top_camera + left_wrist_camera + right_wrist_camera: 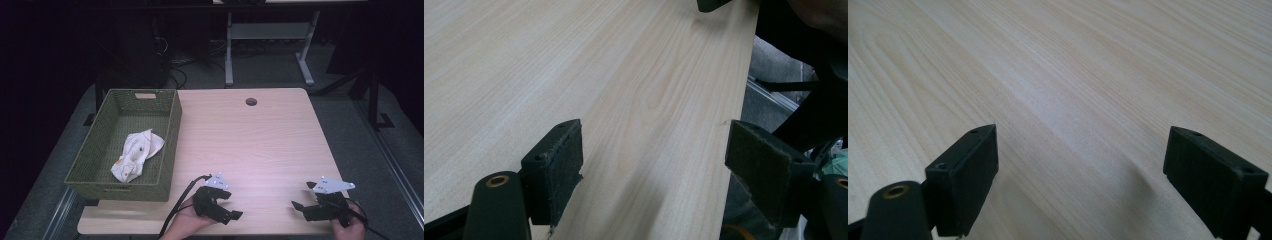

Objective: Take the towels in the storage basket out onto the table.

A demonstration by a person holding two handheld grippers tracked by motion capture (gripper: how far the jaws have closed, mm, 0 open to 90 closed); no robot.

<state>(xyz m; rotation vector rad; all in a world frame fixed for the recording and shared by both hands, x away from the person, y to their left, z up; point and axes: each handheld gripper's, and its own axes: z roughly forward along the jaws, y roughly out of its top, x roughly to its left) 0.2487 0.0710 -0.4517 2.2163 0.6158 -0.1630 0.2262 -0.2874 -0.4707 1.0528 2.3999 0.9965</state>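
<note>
Inside the green woven rectangular basket (172, 131), on its floor toward the near end, lies a crumpled white patterned cloth (135, 155), its long axis running roughly along the basket's length. From the left gripper (226, 205) it sits forward and to the left, beyond the basket's near wall; from the right gripper (306, 204) it is well apart, far left. Both grippers hover low over the pale wooden table (260, 140), jaws spread wide, holding nothing. Judgement: the left gripper is better placed for any reach.
</note>
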